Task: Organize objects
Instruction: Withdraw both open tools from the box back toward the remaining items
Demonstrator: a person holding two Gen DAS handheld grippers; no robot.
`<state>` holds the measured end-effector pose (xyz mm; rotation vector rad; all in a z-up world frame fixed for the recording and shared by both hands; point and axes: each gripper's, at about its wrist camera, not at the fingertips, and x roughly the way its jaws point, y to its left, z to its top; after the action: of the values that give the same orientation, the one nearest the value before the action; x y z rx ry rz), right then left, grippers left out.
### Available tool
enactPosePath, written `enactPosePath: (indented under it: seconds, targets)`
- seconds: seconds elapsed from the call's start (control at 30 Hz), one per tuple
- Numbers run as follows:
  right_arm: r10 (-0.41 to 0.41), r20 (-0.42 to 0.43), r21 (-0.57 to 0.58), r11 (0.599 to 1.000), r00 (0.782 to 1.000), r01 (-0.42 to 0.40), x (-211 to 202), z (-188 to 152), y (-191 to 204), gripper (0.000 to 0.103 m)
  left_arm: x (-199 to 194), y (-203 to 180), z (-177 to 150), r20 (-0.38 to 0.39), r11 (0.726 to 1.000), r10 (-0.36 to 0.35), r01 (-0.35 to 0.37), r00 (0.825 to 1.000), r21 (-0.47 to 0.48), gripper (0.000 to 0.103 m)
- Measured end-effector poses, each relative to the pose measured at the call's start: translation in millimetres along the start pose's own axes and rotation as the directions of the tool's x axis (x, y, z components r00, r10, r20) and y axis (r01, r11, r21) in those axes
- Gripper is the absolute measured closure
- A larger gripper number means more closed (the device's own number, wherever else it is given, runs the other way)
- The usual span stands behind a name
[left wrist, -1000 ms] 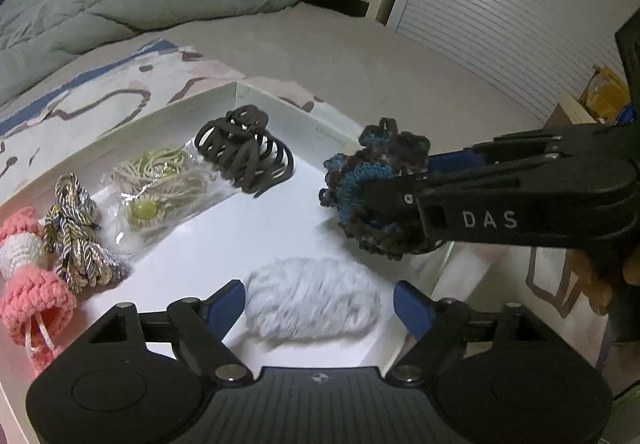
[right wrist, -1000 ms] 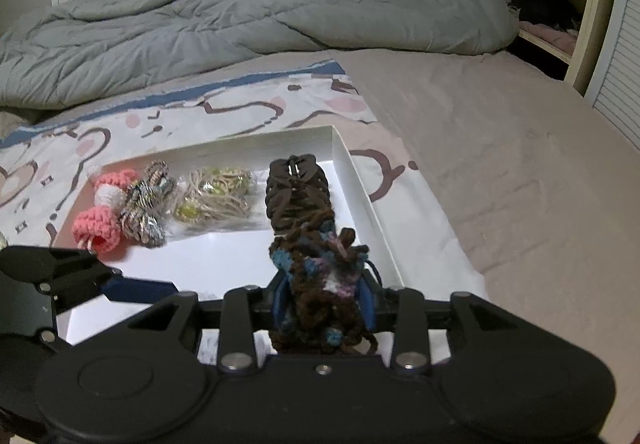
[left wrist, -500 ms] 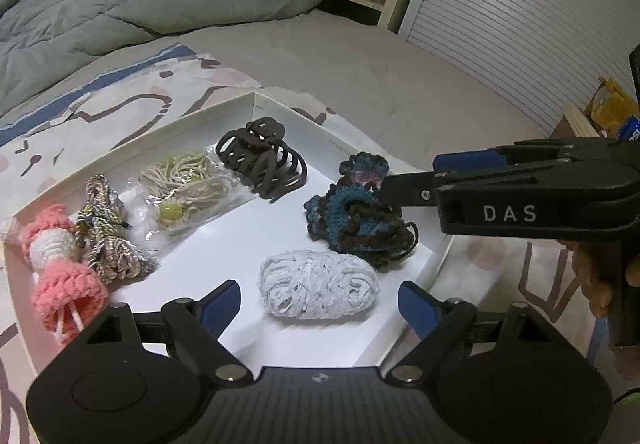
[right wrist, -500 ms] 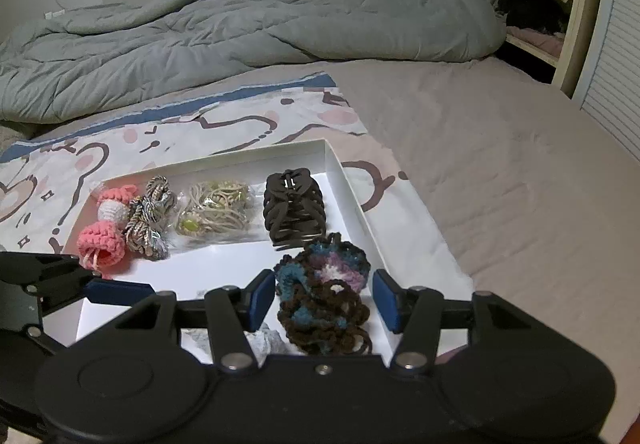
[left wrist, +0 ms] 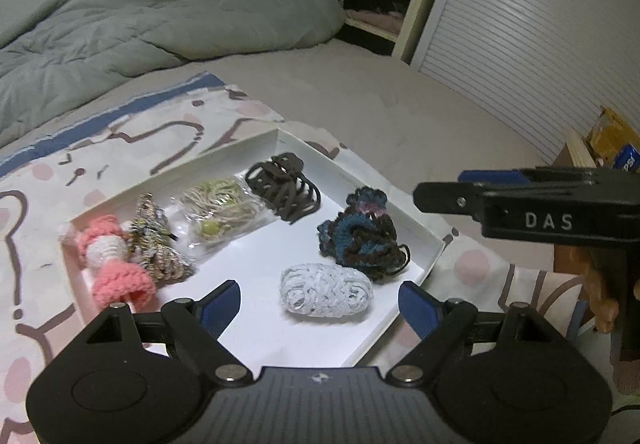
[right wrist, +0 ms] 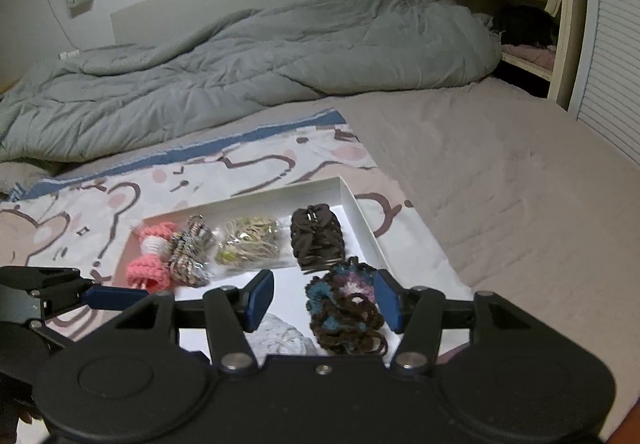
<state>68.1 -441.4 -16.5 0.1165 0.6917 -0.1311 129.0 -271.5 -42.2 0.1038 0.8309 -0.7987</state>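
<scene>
Release of the last-handled item into the white tray (left wrist: 430,250), which lies on a patterned sheet (right wrist: 248,167) spread over the bed (right wrist: 500,179). A second ago the right claw (right wrist: 323,304) was clamped on the brown-and-blue crocheted scrunchie (left wrist: 362,238) and held it over the tray's right side; its jaws have just been opening, and the scrunchie now rests on the tray floor near the right wall, free of the blue pads (in the right wrist view it sits between them only by line of sight). The left claw (left wrist: 320,306) stands wide apart with nothing in it, above the white scrunchie (left wrist: 326,294), which lies just in front of the brown-and-blue one. Along the tray's far side sit a pink-and-white crocheted piece (left wrist: 112,264), a multicoloured braided tie (left wrist: 160,244), a bagged bundle of beige bands (left wrist: 220,209) and a brown hair clip (left wrist: 284,183). Both claws appear higher over the tray than a second ago. Judged from this layout, the placing step is complete, with six items sitting separately in the tray; no loose item is visible outside it.
</scene>
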Motion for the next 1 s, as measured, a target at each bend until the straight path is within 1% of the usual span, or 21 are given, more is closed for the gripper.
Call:
enactPosePath:
  seconds: [0.27, 0.33, 0.47, 0.63, 0.83, 0.9, 0.97, 1.0]
  targets:
    - [0.016, 0.032, 0.003, 1.0, 0.999, -0.016, -22, 0, 4, 0.043, -33, 3, 0, 0.036, 0.998, 0.044, -0.043, 0.998, -0.043, 0.01]
    - [0.019, 0.034, 0.001, 1.0, 0.999, -0.019, -26, -2, 4, 0.042, -41, 3, -1, 0.044, 0.997, 0.062, -0.06, 0.997, -0.051, 0.006]
    - [0.019, 0.044, -0.005, 1.0, 0.999, -0.019, -34, -5, 3, 0.034, -55, 5, -3, 0.065, 0.995, 0.08, -0.076, 0.995, -0.065, 0.001]
    - [0.024, 0.049, -0.009, 1.0, 0.998, -0.024, -42, -10, 0, 0.029, -66, 14, -8, 0.084, 0.991, 0.096, -0.087, 0.992, -0.097, 0.0]
    - [0.015, 0.054, -0.027, 1.0, 0.998, -0.014, -47, -16, -1, 0.014, -73, 24, -15, 0.091, 0.987, 0.121, -0.11, 0.988, -0.116, 0.0]
    - [0.015, 0.056, -0.035, 0.999, 0.998, -0.013, -48, -18, 0, 0.005, -76, 27, -16, 0.1, 0.985, 0.128, -0.115, 0.987, -0.127, 0.0]
    - [0.014, 0.063, -0.044, 0.999, 0.998, -0.011, -49, -21, 1, 0.0, -77, 30, -18, 0.105, 0.984, 0.135, -0.12, 0.985, -0.134, 0.0]
    - [0.012, 0.062, -0.049, 0.999, 0.998, -0.009, -48, -22, 2, 0.0, -77, 31, -19, 0.102, 0.983, 0.142, -0.127, 0.985, -0.136, 0.0]
